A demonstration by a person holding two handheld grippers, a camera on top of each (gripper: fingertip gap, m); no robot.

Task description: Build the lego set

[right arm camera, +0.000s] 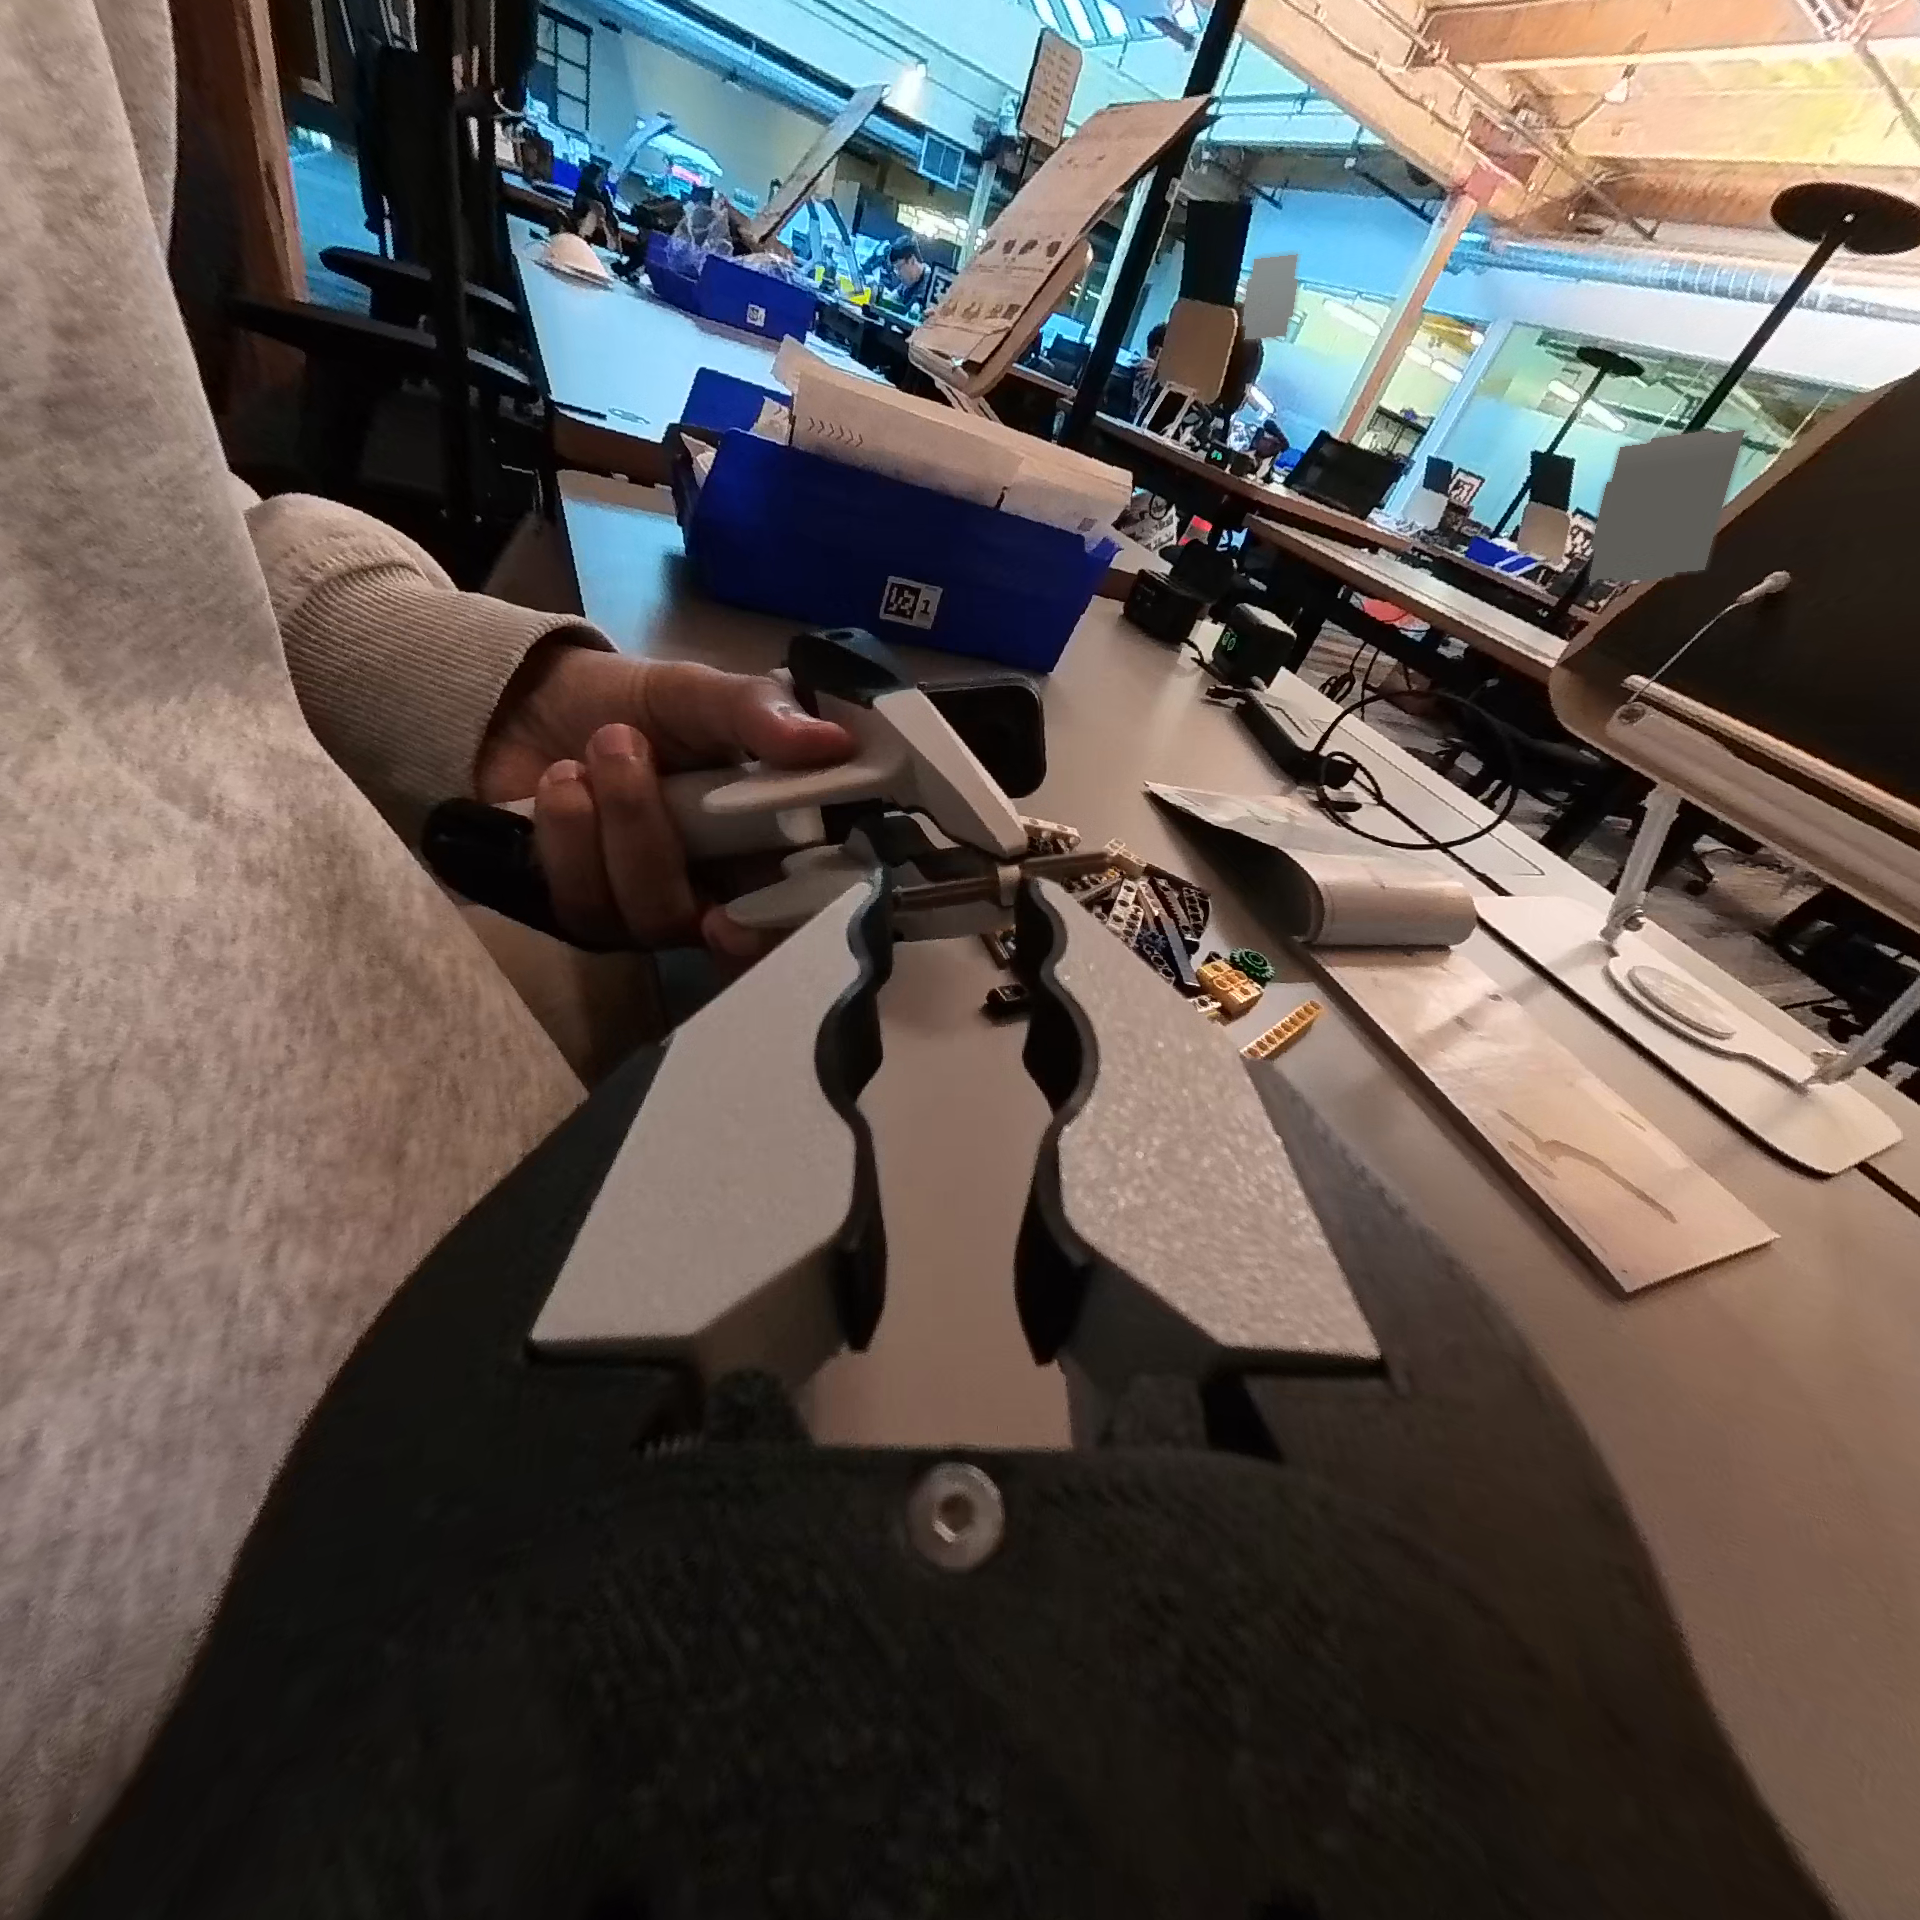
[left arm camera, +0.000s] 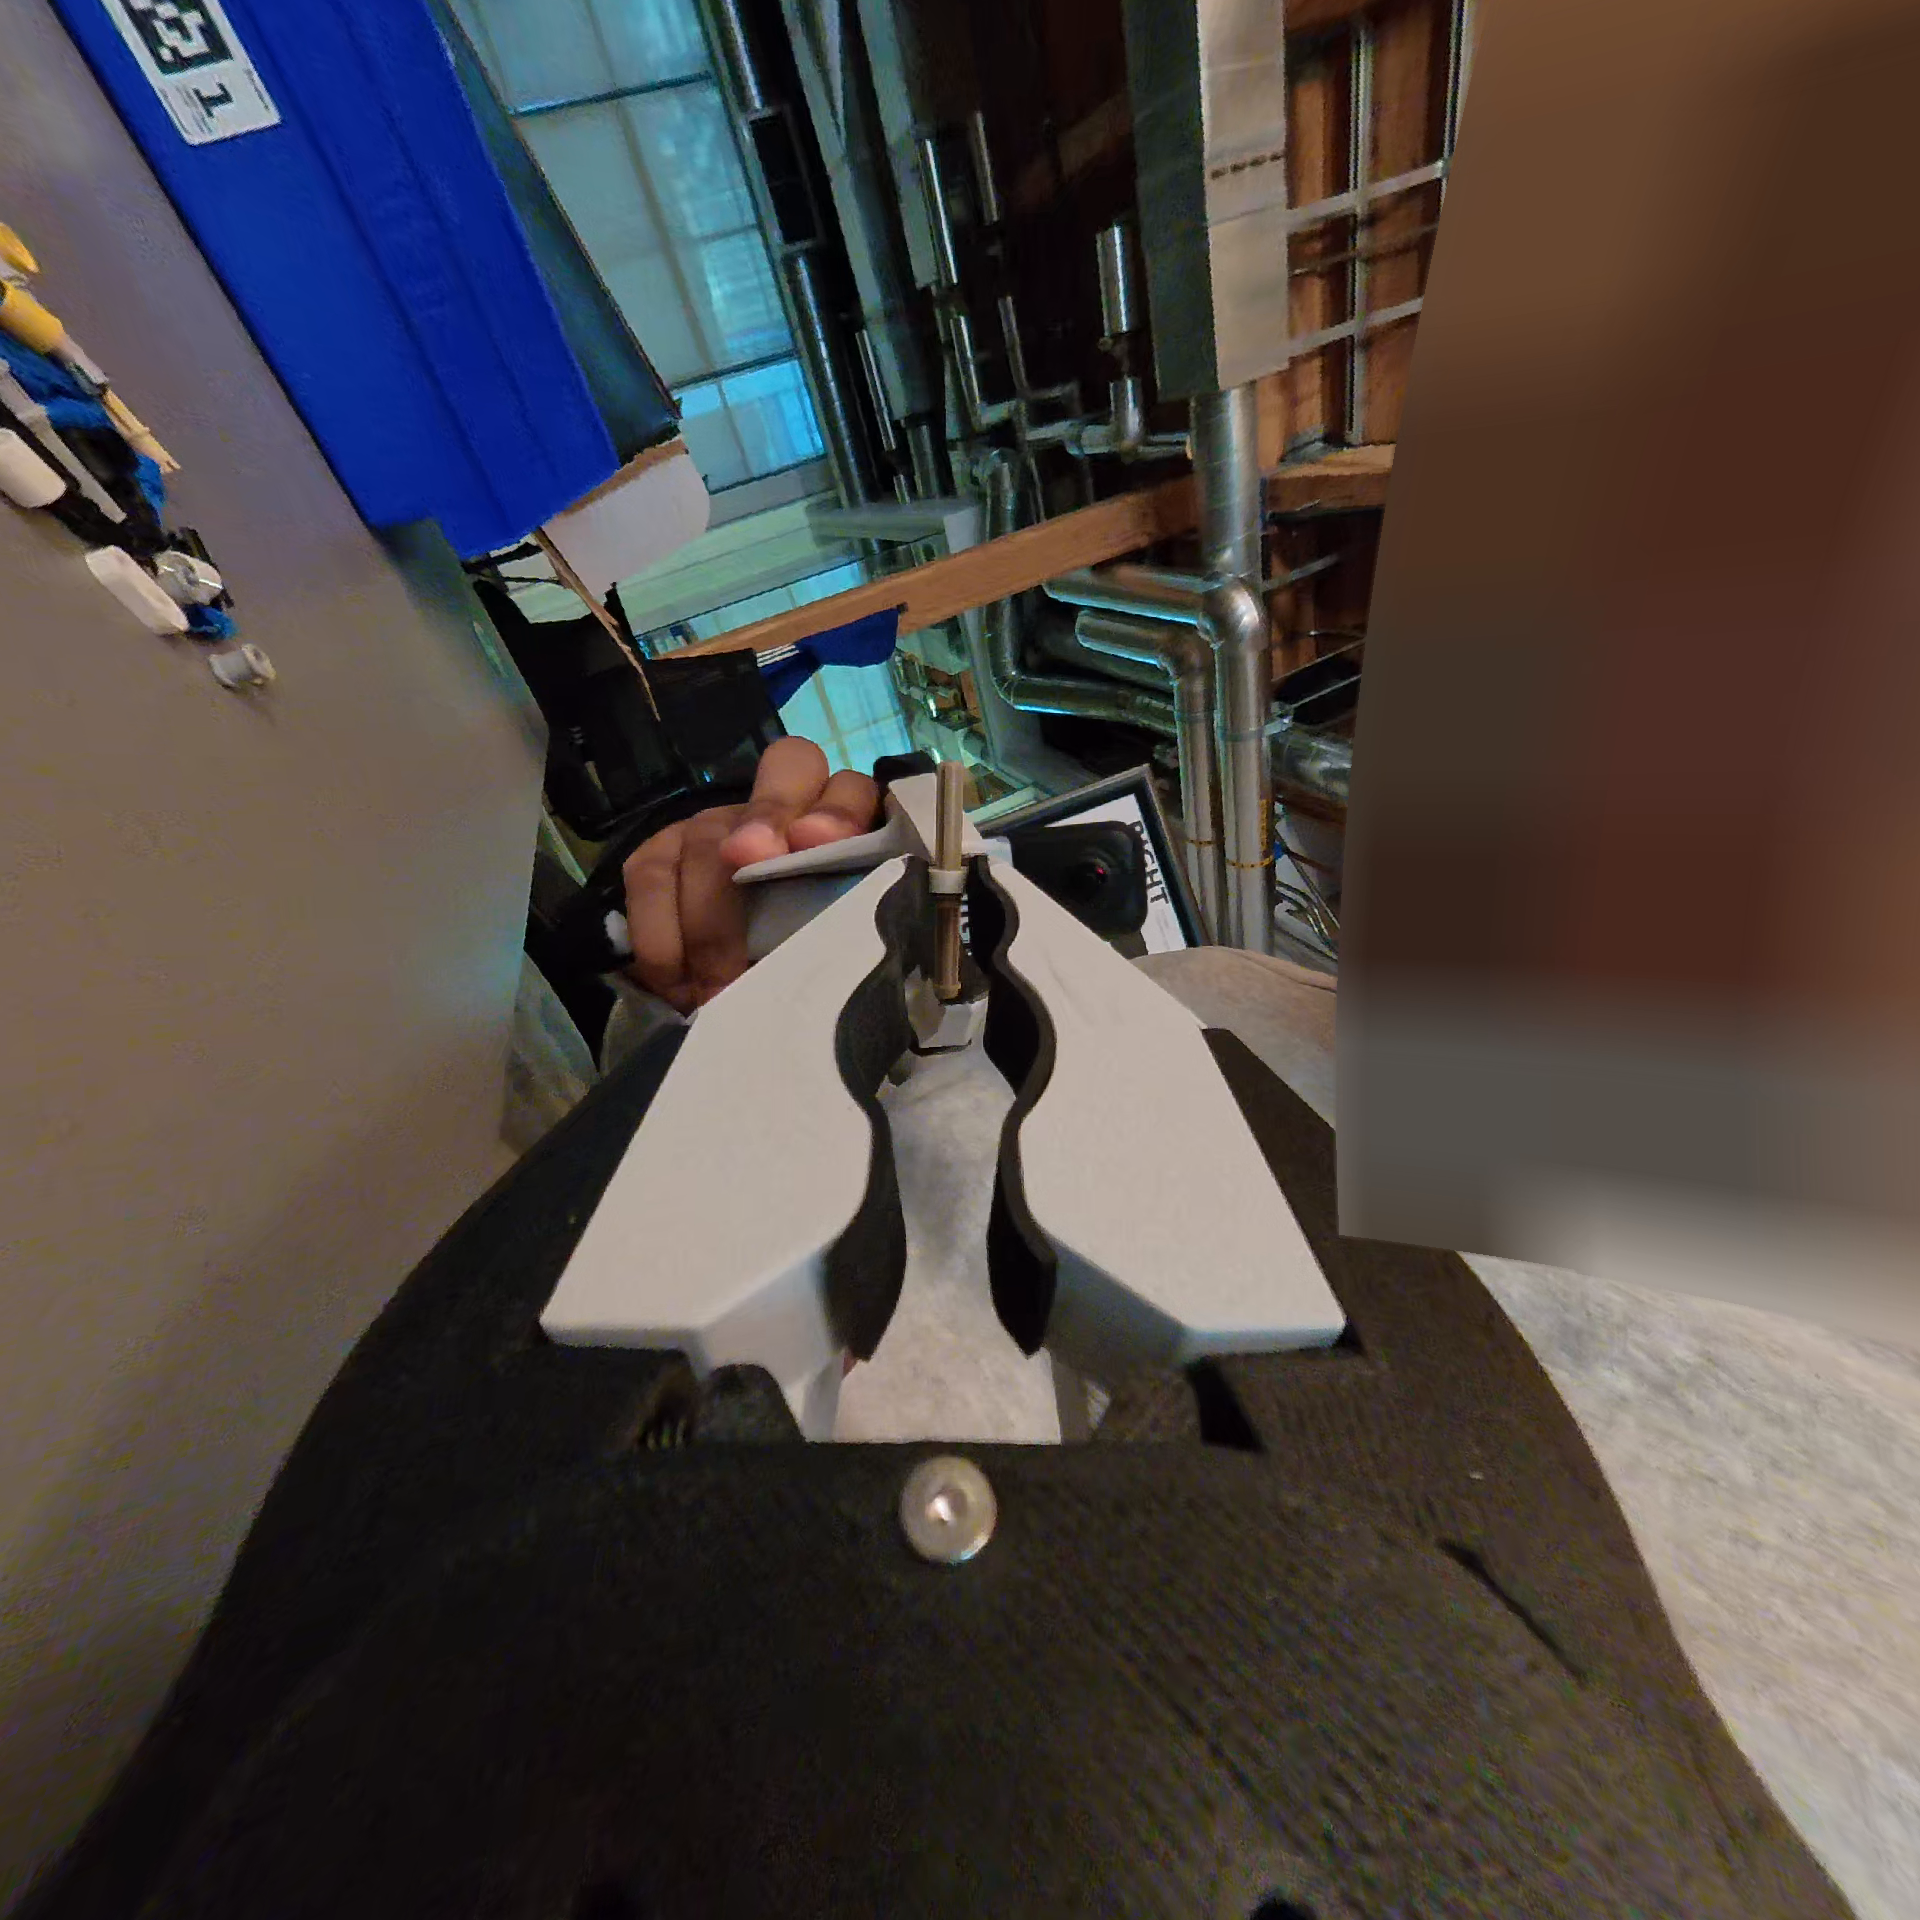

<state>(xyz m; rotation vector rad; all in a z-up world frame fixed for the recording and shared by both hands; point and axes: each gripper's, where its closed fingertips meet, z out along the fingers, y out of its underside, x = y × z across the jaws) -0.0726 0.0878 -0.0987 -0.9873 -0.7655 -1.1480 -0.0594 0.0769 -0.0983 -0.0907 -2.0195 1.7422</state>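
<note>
A thin tan axle point(left arm camera: 949, 800) with a pale bush point(left arm camera: 945, 883) on it is held up in the air between both grippers, above the table edge. My left gripper point(left arm camera: 948, 883) is shut on it at the bush, and a small grey piece point(left arm camera: 940, 1027) sits on the axle's near end between the pads. My right gripper point(right arm camera: 956, 899) is nearly closed, with the axle point(right arm camera: 1075, 860) lying across its tips. The left gripper point(right arm camera: 1013, 852) comes in from the left in the right wrist view. The right gripper point(left arm camera: 940, 831) faces the left camera.
Loose lego parts point(right arm camera: 1153, 914), a green gear point(right arm camera: 1252, 961) and a yellow beam point(right arm camera: 1283, 1029) lie on the grey table point(right arm camera: 1662, 1558). Behind them are a blue bin point(right arm camera: 883, 551), a booklet point(right arm camera: 1320, 862) and a white stand base point(right arm camera: 1714, 1029). A grey sleeve point(right arm camera: 208, 935) is at the left. Less than 4 cm separates the two grippers' tips.
</note>
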